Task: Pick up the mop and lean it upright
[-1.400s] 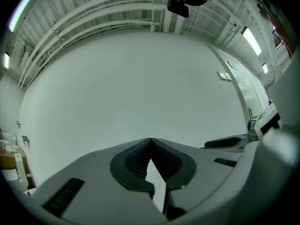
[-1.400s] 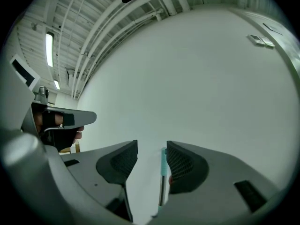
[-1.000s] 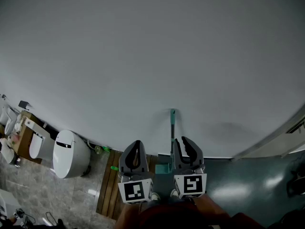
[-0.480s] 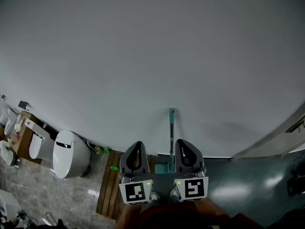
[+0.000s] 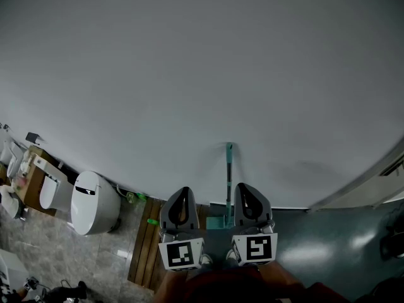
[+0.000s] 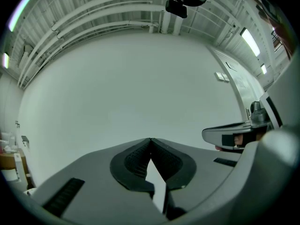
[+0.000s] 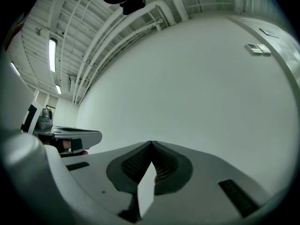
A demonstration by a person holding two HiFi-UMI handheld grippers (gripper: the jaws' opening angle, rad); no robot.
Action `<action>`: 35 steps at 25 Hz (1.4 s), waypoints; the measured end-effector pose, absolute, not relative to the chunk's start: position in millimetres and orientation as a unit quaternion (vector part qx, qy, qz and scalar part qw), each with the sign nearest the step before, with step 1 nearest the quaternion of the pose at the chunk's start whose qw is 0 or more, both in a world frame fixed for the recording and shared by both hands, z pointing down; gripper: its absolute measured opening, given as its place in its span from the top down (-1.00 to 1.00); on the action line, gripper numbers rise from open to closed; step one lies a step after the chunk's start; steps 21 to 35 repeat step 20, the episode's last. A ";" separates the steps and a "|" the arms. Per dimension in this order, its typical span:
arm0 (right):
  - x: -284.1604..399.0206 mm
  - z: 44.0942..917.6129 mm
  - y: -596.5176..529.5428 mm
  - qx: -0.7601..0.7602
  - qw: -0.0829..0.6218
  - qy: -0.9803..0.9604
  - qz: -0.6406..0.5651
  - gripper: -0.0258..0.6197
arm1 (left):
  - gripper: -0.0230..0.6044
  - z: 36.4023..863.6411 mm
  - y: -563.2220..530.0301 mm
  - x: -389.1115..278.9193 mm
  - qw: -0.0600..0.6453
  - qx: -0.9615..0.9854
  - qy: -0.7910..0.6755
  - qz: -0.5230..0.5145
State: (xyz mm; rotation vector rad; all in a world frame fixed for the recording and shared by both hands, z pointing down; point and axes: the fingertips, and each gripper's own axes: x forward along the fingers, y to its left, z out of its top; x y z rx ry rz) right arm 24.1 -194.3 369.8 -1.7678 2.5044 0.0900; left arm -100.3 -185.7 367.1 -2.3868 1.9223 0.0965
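Mop (image 5: pixel 228 172), the teal one with a thin straight pole and a flat teal head, is standing close to vertical against the plain white wall (image 5: pixel 202 74), head down by the edge of the slatted wooden mat (image 5: pixel 146 245). So it looks pretty much parked to me. The left gripper (image 6: pixel 150 140) and right gripper (image 7: pixel 151 144) are both pressed together with nothing pinched, so nobody is holding that pole. My worry is that it's so upright and the wall so smooth that the top could skate sideways, or the head could slip out if it sits on the dark glossy floor (image 5: pixel 328 245). The pole shows right between the two grippers, nearer the right one, so a careless pull-away could clip it and tip it over, maybe toward the white toilet (image 5: pixel 93 204). Only the head view shows the mop, mat and toilet at all. The two gripper views just give bare wall, ceiling pipes and each other, but they're where you clearly see the tips meeting with nothing between them.
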 end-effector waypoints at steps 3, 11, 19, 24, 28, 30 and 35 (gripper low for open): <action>20.8 370.9 -194.1 -0.575 0.034 0.817 0.028 0.86 | 0.88 366.6 -184.5 -104.1 0.038 -0.778 0.627 0.031; 27.8 384.8 -203.6 -0.571 0.022 0.820 0.022 0.87 | 0.88 374.4 -193.4 -95.4 0.036 -0.777 0.627 0.029; 22.9 395.5 -201.5 -0.565 -0.004 0.825 0.009 0.87 | 0.88 368.6 -190.8 -98.5 0.039 -0.777 0.627 0.031; 22.3 394.8 -201.9 -0.564 -0.002 0.826 0.010 0.87 | 0.88 367.8 -190.4 -99.0 0.040 -0.777 0.627 0.030; 22.3 394.8 -201.9 -0.564 -0.002 0.826 0.010 0.87 | 0.88 367.8 -190.4 -99.0 0.040 -0.777 0.627 0.030; 22.3 394.8 -201.9 -0.564 -0.002 0.826 0.010 0.87 | 0.88 367.8 -190.4 -99.0 0.040 -0.777 0.627 0.030; 22.3 394.8 -201.9 -0.564 -0.002 0.826 0.010 0.87 | 0.88 367.8 -190.4 -99.0 0.040 -0.777 0.627 0.030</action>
